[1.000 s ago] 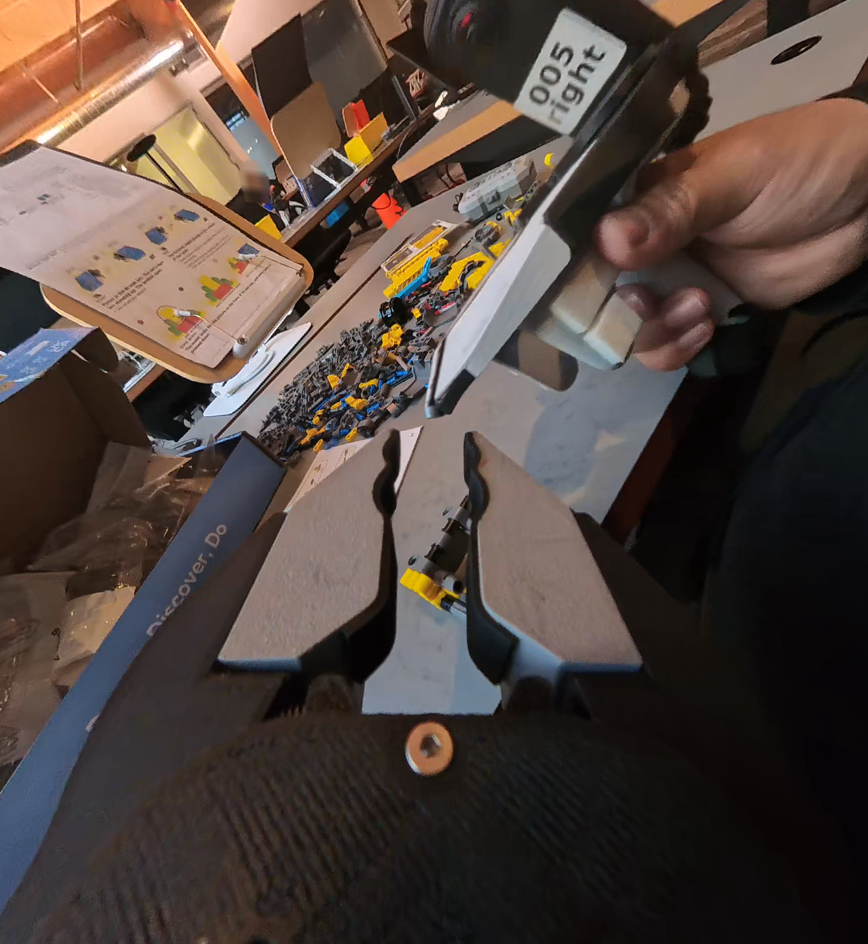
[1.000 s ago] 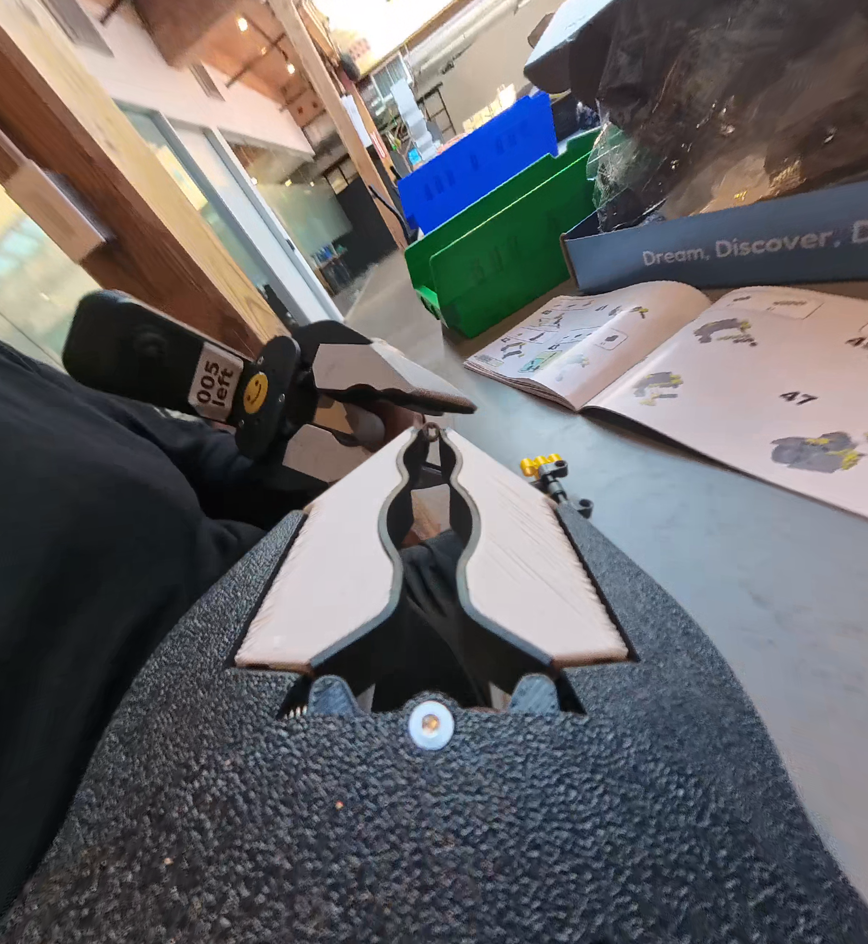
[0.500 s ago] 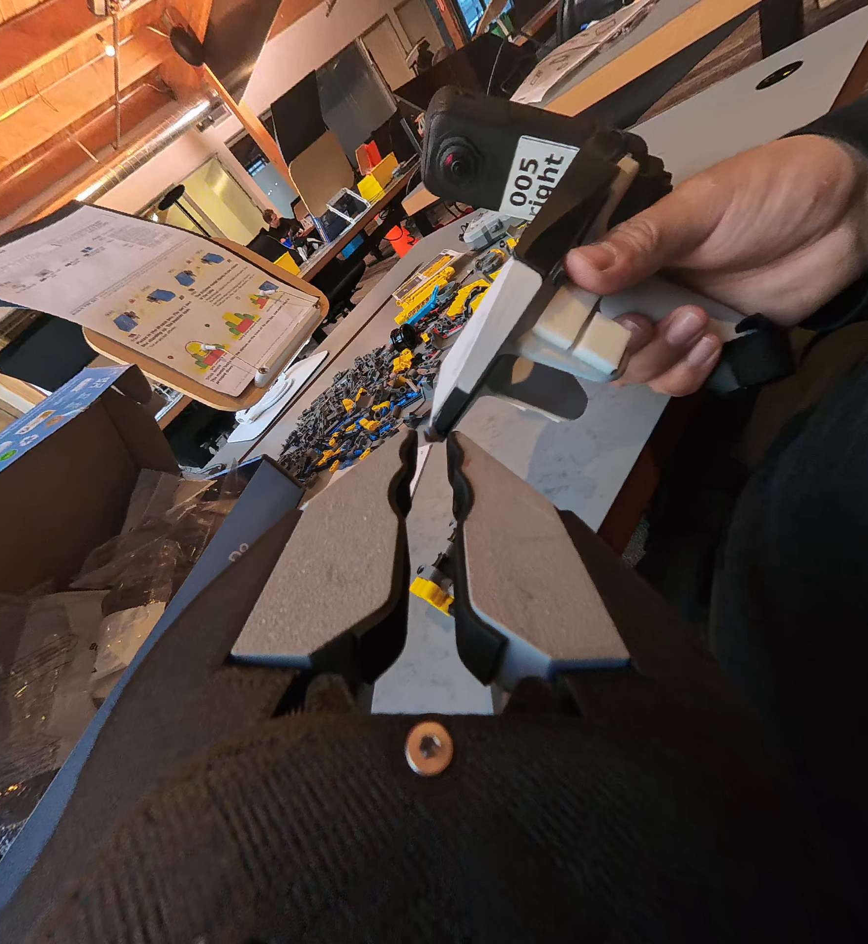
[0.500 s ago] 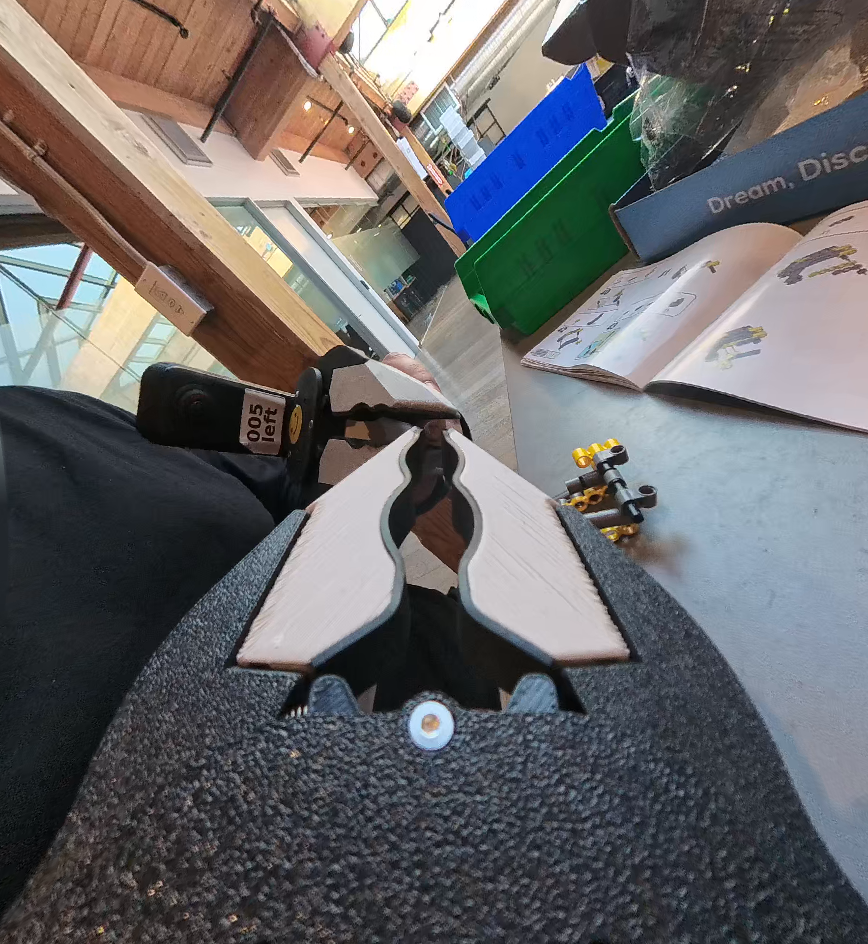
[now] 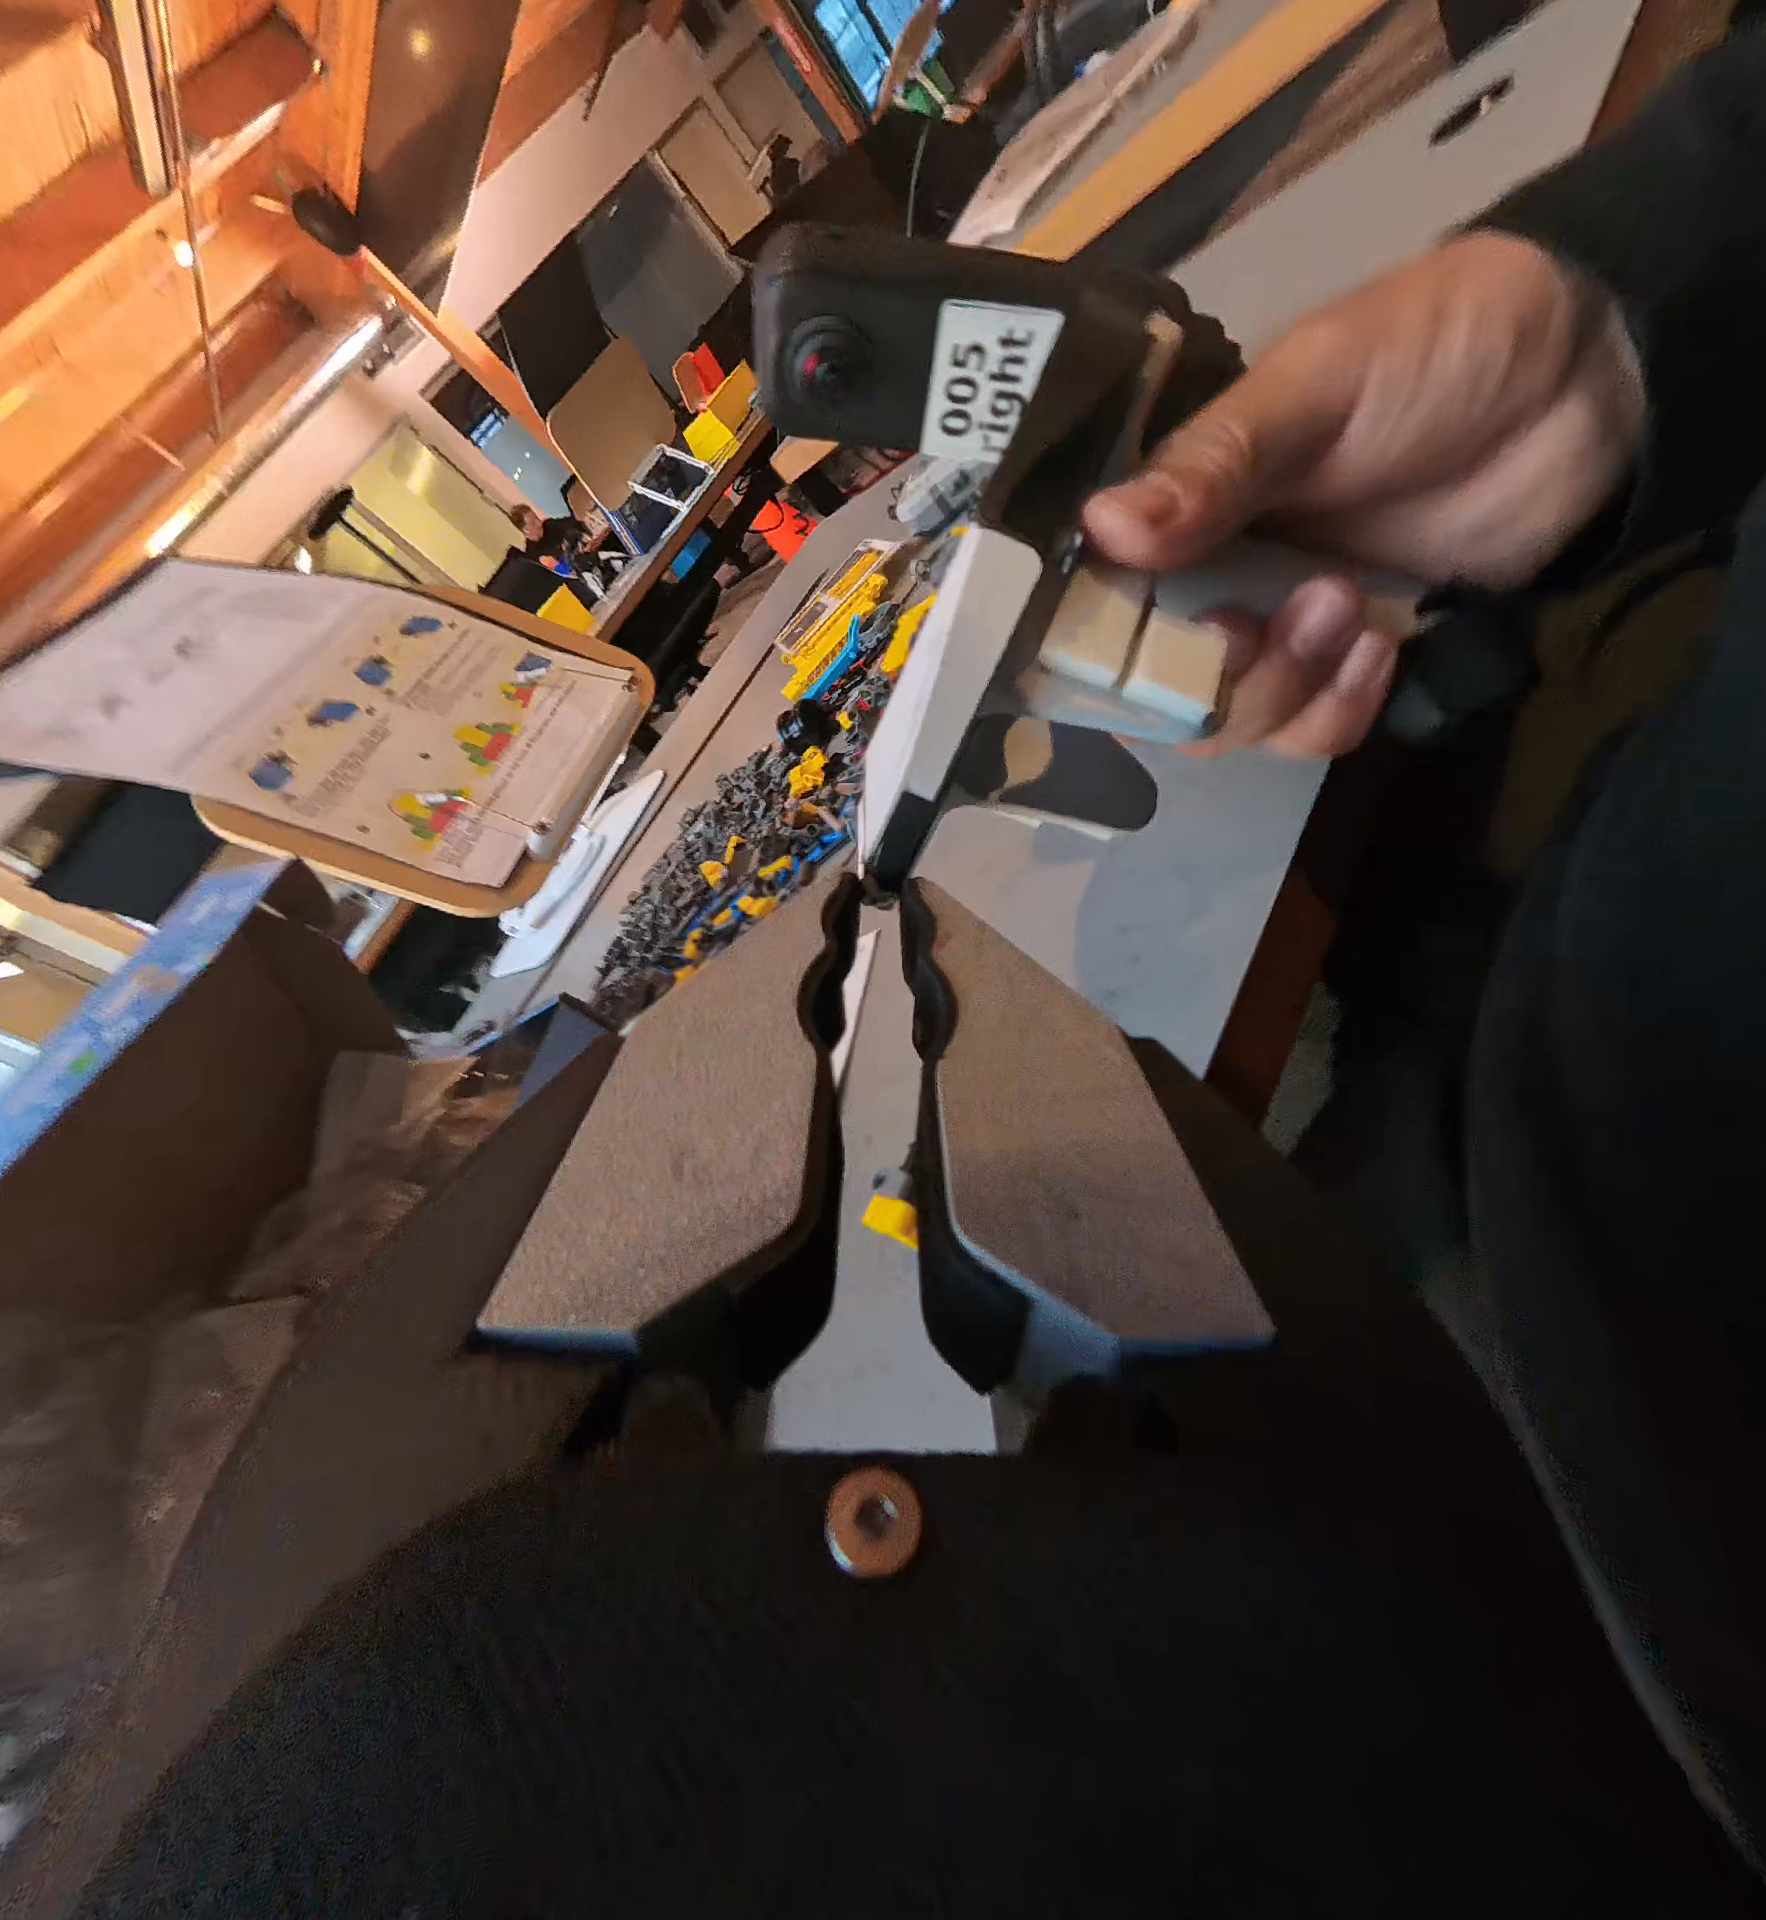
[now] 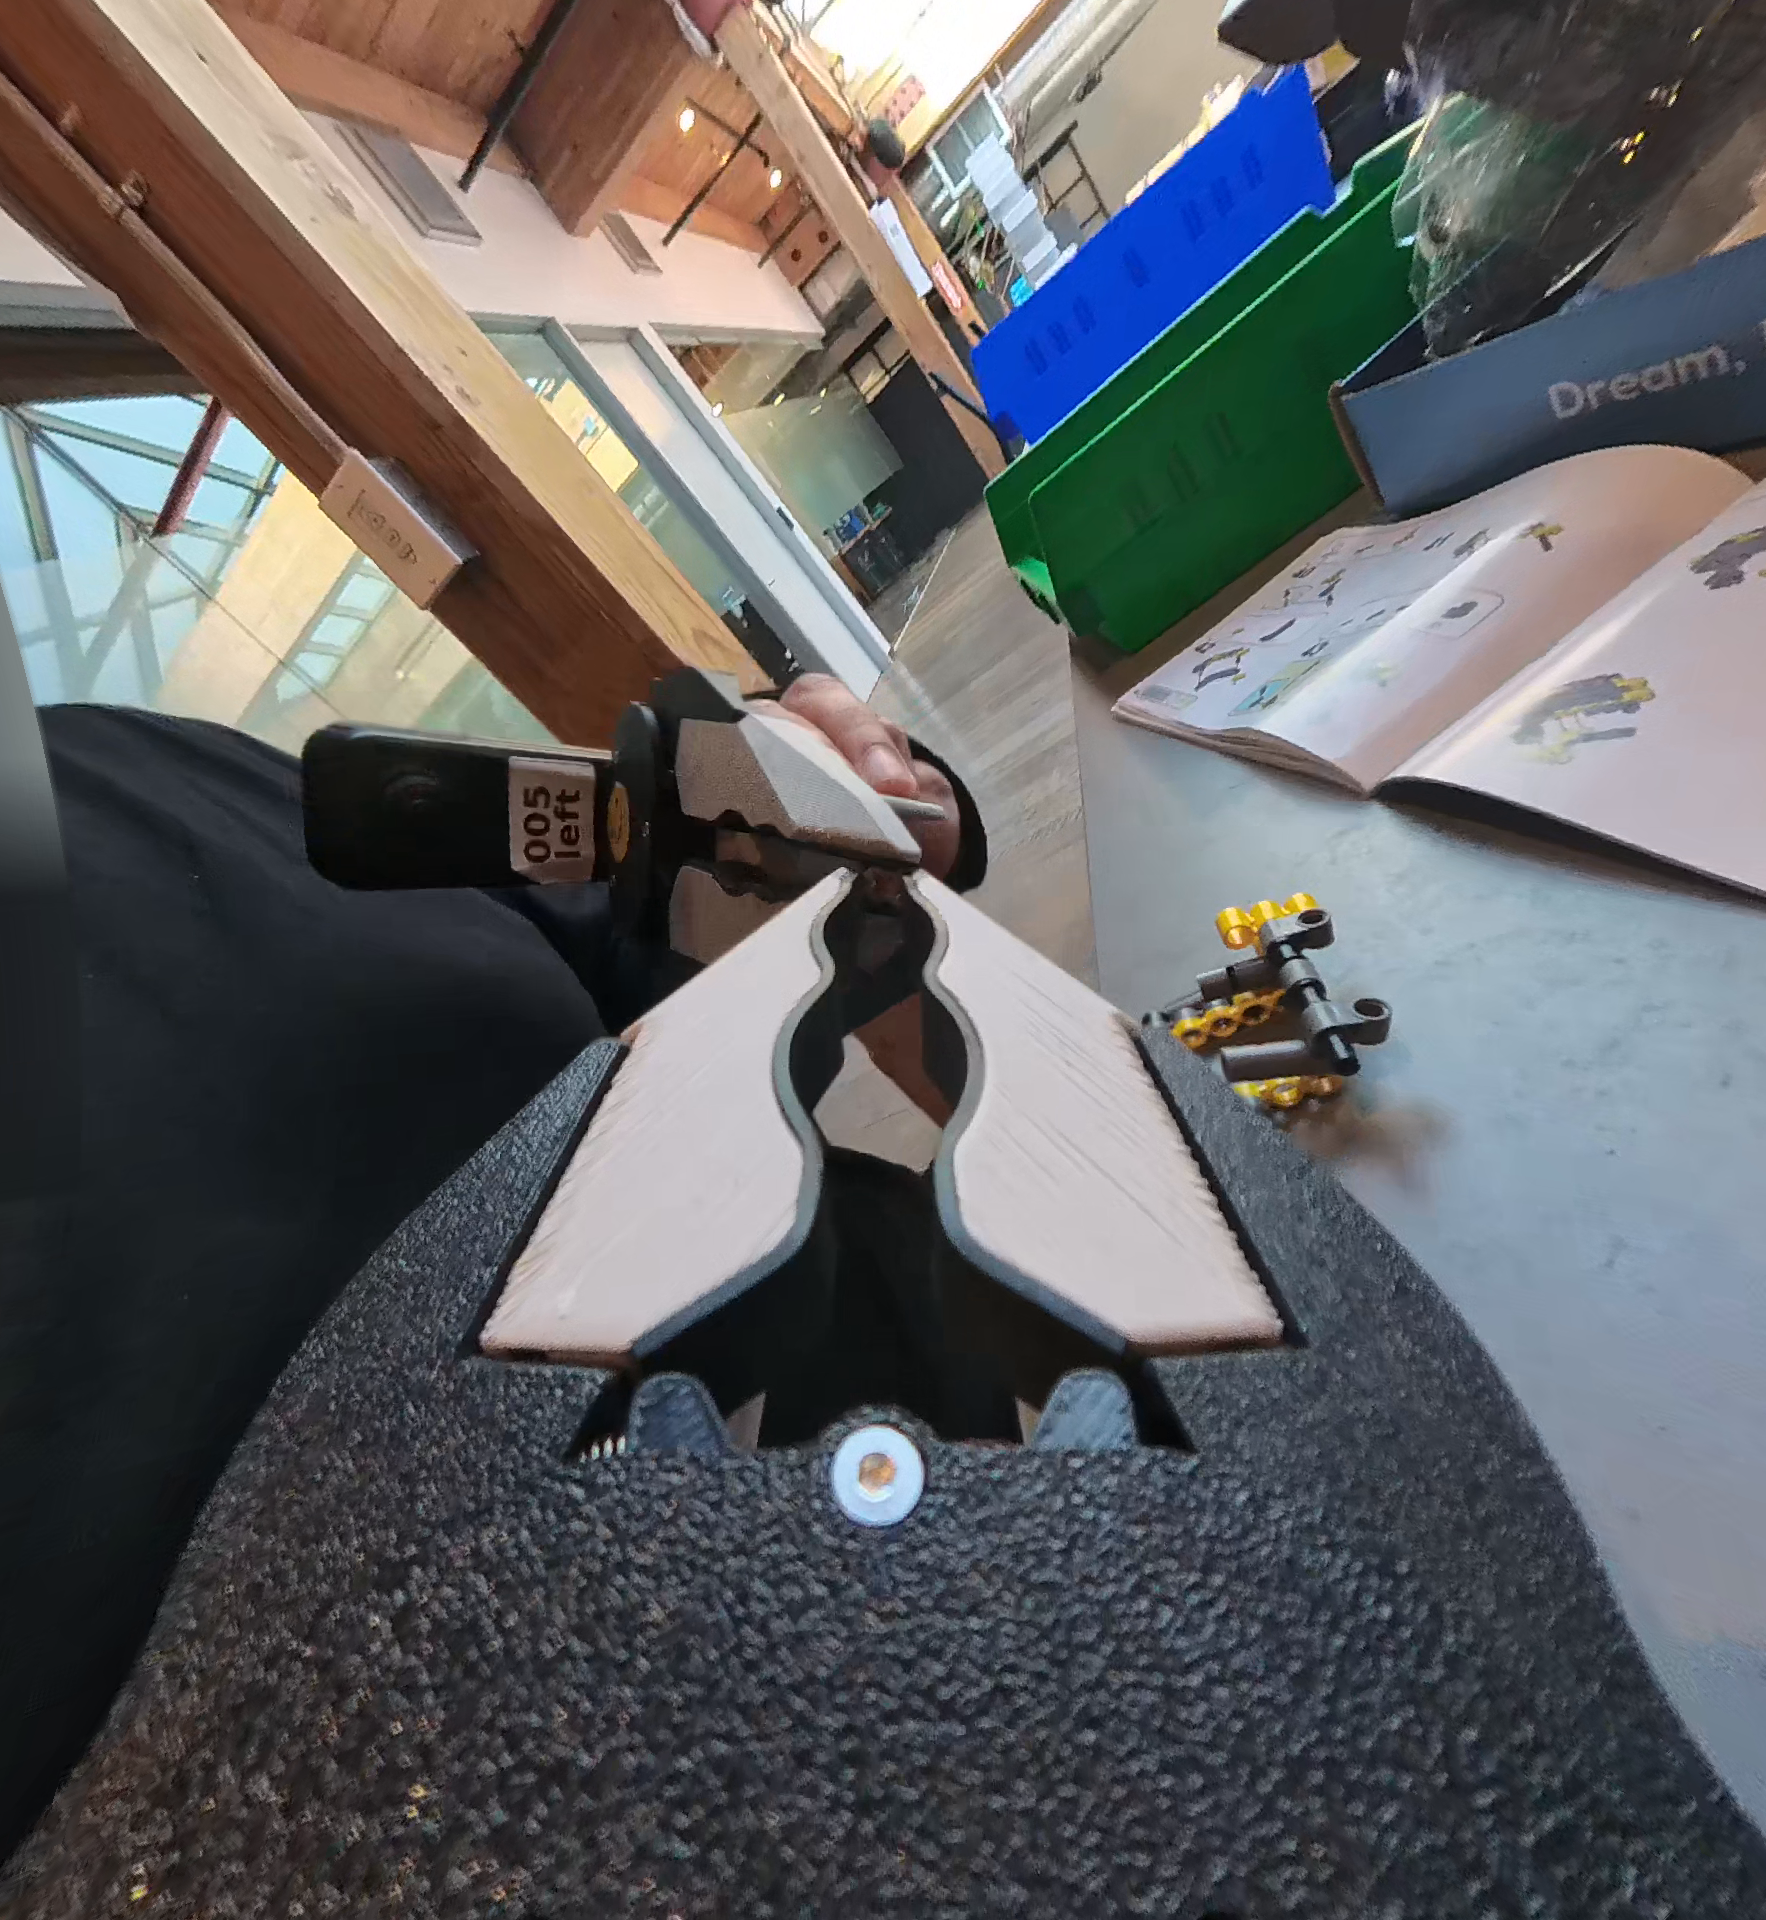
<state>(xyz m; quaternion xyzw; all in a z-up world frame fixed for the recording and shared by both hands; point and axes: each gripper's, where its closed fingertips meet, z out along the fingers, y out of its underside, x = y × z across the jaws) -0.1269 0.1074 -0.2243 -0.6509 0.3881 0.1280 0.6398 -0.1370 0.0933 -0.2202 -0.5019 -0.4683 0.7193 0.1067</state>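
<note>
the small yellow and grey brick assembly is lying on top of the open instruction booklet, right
Not quite. The small yellow and grey brick assembly lies on the bare grey table, apart from the open instruction booklet, which sits farther back. The right wrist view shows this.

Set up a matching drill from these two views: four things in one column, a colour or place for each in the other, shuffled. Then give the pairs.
Things
1. small brick assembly
2. open instruction booklet
3. front storage bin
4. loose brick pile

Colour or place
A. green, at the table's far end
B. grey and yellow, on the table right of the right gripper
C. spread beyond the left gripper
D. flat before the dark blue box

Pairs: 1-B, 2-D, 3-A, 4-C
</note>
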